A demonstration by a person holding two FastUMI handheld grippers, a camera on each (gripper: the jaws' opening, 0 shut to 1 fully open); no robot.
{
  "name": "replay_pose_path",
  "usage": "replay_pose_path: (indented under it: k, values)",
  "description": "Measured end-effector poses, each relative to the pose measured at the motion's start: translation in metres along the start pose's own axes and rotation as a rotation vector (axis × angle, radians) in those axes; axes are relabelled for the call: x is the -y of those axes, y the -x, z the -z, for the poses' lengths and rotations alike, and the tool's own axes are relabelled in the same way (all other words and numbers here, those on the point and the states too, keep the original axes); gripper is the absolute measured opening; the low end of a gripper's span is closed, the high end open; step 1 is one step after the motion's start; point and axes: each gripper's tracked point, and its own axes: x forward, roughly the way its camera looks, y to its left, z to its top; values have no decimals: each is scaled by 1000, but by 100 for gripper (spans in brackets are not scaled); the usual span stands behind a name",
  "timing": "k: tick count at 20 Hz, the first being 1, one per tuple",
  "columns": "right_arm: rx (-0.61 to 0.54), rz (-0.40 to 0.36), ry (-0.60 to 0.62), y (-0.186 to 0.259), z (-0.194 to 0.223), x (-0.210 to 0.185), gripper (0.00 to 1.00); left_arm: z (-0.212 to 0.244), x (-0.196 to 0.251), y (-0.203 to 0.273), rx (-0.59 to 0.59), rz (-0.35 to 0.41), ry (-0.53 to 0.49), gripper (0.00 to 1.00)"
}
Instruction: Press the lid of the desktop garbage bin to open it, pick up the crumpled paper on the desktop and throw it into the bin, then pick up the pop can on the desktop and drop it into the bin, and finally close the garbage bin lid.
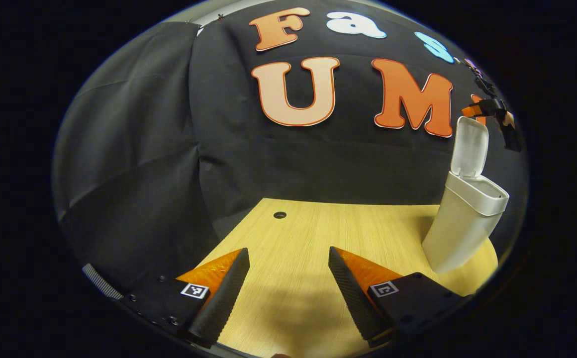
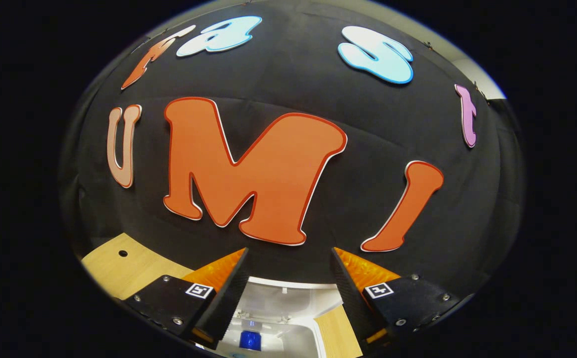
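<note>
Left claw (image 1: pixel 288 283) gapes wide above the surface (image 1: pixel 308 238); the bin (image 1: pixel 465 223) stands near its right edge, lid (image 1: pixel 469 146) upright; right claw (image 2: pixel 288 293) hangs wide over it, pop can (image 2: pixel 250 339) inside

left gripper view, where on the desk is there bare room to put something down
The wooden desk lies bare from the small round hole near the back edge forward to the open left gripper, and rightward up to the white bin. It gets crowded only at the right edge, where the bin stands with its lid raised.
</note>
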Motion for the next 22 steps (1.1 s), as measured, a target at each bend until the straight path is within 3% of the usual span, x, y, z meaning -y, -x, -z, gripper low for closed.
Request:
replay_pose_path:
  k: [7, 10, 14, 22]
  values:
    - [-16, -57, -93, 31, 22, 1, 94, -2, 31, -13, -20, 80, -53, 100]
    - [-100, -61, -83, 40, 58, -1, 94, -2, 47, -17, -25, 117, -82, 100]
    - [-152, -80, -55, 49, 85, 1, 94, -15, 54, -29, -11, 128, -142, 100]
    - [-238, -101, -86, 69, 139, -11, 94, -15, 68, -37, -22, 160, -161, 100]
